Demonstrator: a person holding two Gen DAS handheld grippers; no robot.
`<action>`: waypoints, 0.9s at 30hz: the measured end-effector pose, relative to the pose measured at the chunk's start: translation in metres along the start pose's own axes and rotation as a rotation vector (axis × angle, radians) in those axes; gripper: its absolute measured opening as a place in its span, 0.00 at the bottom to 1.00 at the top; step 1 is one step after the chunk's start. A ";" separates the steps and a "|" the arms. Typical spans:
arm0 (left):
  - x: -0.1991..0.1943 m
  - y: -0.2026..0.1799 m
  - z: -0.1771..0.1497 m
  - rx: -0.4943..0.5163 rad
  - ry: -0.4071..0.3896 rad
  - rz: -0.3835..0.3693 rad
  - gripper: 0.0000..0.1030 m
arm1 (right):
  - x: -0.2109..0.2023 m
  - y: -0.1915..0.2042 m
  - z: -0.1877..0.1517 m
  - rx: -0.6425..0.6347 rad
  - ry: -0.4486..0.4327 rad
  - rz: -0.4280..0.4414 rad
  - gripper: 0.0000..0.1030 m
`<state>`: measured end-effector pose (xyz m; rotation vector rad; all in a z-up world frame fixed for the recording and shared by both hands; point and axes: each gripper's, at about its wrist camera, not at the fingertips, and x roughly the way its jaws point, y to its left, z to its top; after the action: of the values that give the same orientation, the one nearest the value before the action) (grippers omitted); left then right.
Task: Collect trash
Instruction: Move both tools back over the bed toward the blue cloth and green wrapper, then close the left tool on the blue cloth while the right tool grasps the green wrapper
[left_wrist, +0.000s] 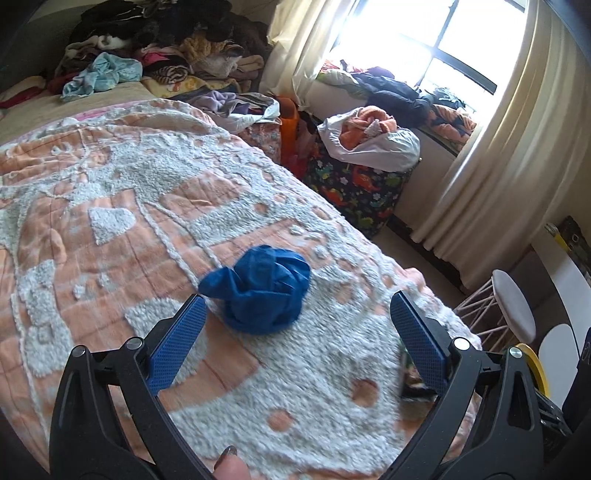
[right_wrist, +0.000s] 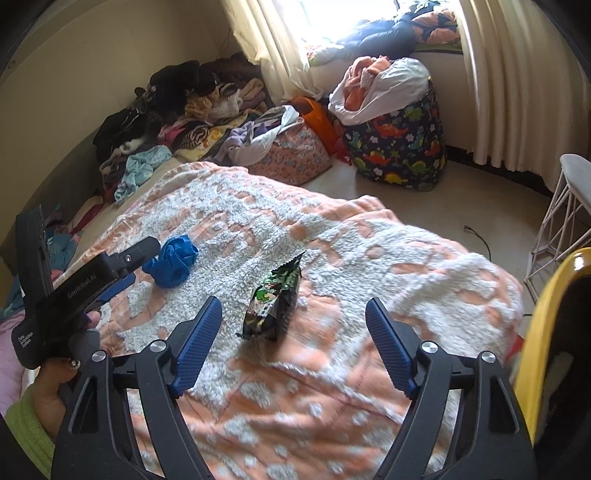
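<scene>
**Both tongs spread wide over the bed, nothing in them**

My right tongs stand wide apart with nothing gripped. The crumpled dark green snack wrapper lies on the blanket just ahead of them, nearer the left finger, and neither pad touches it. My left tongs are spread just as wide and are empty too. The crumpled blue plastic bag lies just ahead of their tips, nearer the left-hand blue pad, apart from it as far as I can tell.

Both pieces of trash rest on the fluffy peach and white patterned blanket that covers the bed. In the right view the blue bag lies to the left of the wrapper and a little further back, well apart from it, with my left tongs just beside it.

Beyond the wrapper, past the far edge of the blanket, a heap of mixed clothes lies against the wall. To the right of that heap a dark fabric basket printed with dinosaurs stands on the floor beneath the cream curtains. Right of the wrapper, at the edge of the view, stands a white wire-legged stool.
</scene>
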<state>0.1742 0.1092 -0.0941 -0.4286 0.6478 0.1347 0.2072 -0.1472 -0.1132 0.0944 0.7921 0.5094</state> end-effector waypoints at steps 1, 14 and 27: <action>0.002 0.002 0.001 -0.001 -0.001 0.004 0.89 | 0.006 0.001 0.001 -0.006 0.008 0.001 0.72; 0.040 0.016 0.006 -0.039 0.045 0.036 0.70 | 0.051 0.007 -0.005 -0.014 0.104 0.062 0.25; 0.034 -0.018 -0.007 0.050 0.065 -0.005 0.22 | 0.006 -0.009 -0.014 0.036 0.021 0.086 0.16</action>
<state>0.2023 0.0898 -0.1136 -0.3877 0.7127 0.1004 0.2048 -0.1532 -0.1292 0.1576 0.8207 0.5787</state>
